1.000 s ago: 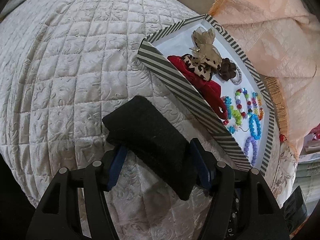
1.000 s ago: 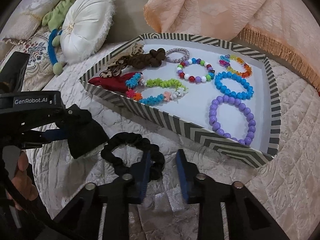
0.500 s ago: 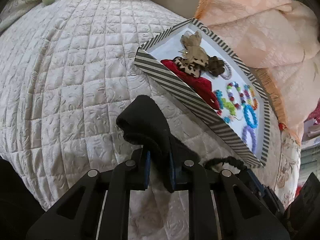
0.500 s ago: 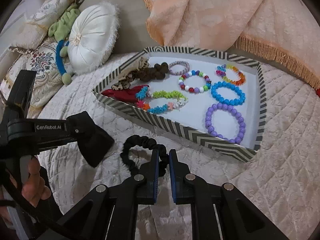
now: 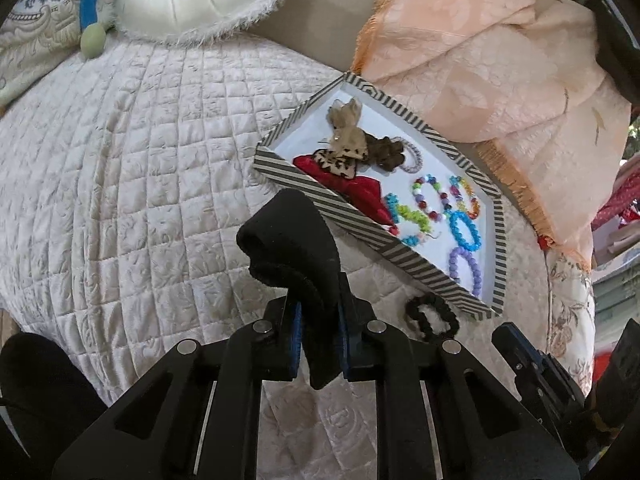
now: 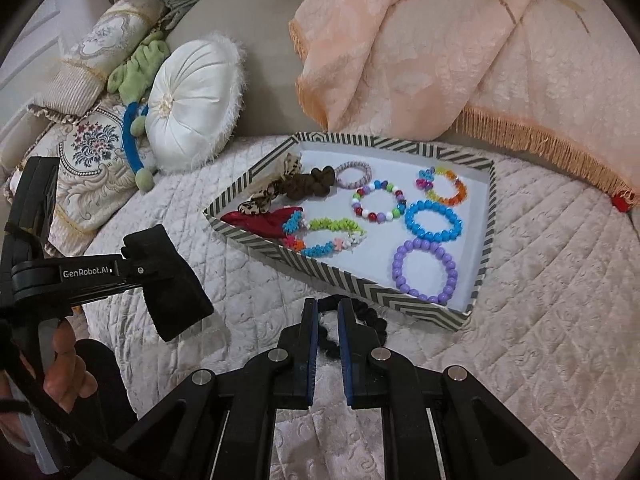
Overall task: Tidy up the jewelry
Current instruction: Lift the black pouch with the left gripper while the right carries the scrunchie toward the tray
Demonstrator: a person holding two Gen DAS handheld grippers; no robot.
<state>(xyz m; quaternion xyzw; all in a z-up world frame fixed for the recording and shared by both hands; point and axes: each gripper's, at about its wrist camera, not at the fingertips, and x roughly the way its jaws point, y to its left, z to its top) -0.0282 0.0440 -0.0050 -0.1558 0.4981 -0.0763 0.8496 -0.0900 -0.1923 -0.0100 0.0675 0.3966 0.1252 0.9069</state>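
1. Black felt is what the left gripper [image 5: 318, 330] has: its jaws are pinched nearly together on a folded pouch [image 5: 294, 236], which droops over the tips and hangs clear of the quilt [image 5: 120, 168]. In the right wrist view the same pouch [image 6: 172, 284] sits at about 9 o'clock, with the person's hand [image 6: 64, 364] behind the tool.

2. The tray [image 6: 348, 280] lies at about 1 o'clock from the left gripper and 12 o'clock from the right. It already holds most of the pieces, by my reading: a red cloth item [image 6: 260, 220], a leopard bow [image 6: 260, 200] and a brown scrunchie [image 6: 312, 184] at its left end, then bead bracelets in mixed colours, with a blue one [image 6: 434, 220] and a purple one [image 6: 424, 272] toward the right.

3. The right gripper [image 6: 328, 320] has its jaws all but closed on a black scrunchie [image 6: 360, 320], held just outside the tray's near wall. In the left wrist view that scrunchie [image 5: 432, 312] shows at about 4 o'clock.

4. What seems left: the pouch and the black scrunchie are both outside the tray, so neither is placed. Whether the scrunchie goes into the pouch or the tray, I cannot tell.

5. Hard to make out: the pouch's mouth is not visible, so open or shut is unknown. Part of the scrunchie is hidden behind the right fingers [image 6: 308, 340]. The red item is half buried under the bow. Beyond the peach throw [image 6: 420, 48] the picture edges go dark.
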